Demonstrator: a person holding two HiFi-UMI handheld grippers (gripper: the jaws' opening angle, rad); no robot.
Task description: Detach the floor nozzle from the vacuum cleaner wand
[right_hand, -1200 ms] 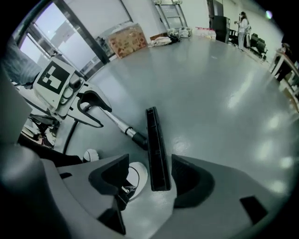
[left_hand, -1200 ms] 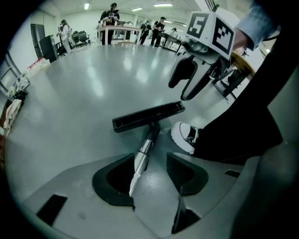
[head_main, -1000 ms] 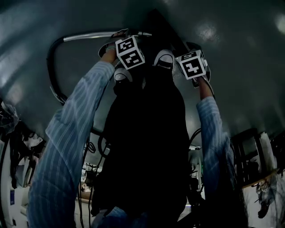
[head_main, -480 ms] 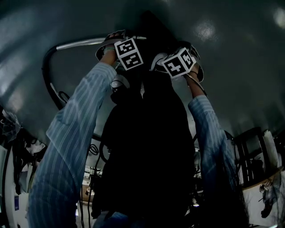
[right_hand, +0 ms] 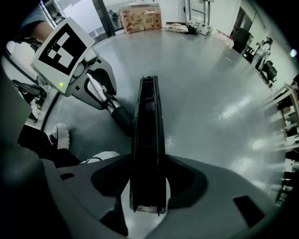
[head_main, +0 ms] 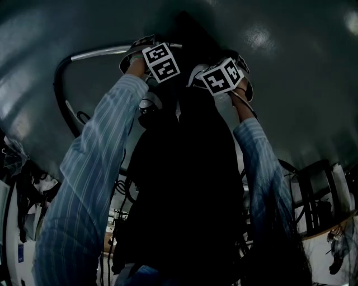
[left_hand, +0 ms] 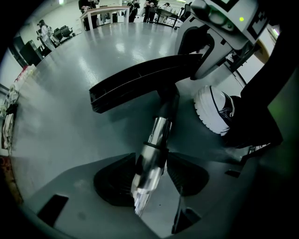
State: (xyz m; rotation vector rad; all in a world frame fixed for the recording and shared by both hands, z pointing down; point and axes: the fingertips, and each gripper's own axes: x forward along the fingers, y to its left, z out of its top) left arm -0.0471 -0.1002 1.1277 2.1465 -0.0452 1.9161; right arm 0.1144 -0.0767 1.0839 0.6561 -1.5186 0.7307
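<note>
In the left gripper view my left gripper [left_hand: 152, 175] is shut on the silver wand [left_hand: 156, 135], which runs down into the black floor nozzle [left_hand: 140, 84] lying on the grey floor. In the right gripper view one end of the floor nozzle [right_hand: 147, 140] stands between the jaws of my right gripper [right_hand: 148, 186]. These jaws have just been closing, and both pads now touch the nozzle's sides. The head view shows the left gripper [head_main: 142, 50] on the wand [head_main: 100, 53], and the right gripper [head_main: 235, 64] close beside it, both pointing down.
A black hose [head_main: 59, 95] curves away from the wand's left end. The person's white shoes [left_hand: 215, 109] stand right beside the nozzle. Desks and people are far off at the room's edge [left_hand: 100, 11]. A cardboard box [right_hand: 140, 16] is at the far wall.
The right gripper has shifted left toward the left gripper, and its marker cube has turned. Both hands have sunk a little toward the floor. The left gripper keeps its hold on the wand.
</note>
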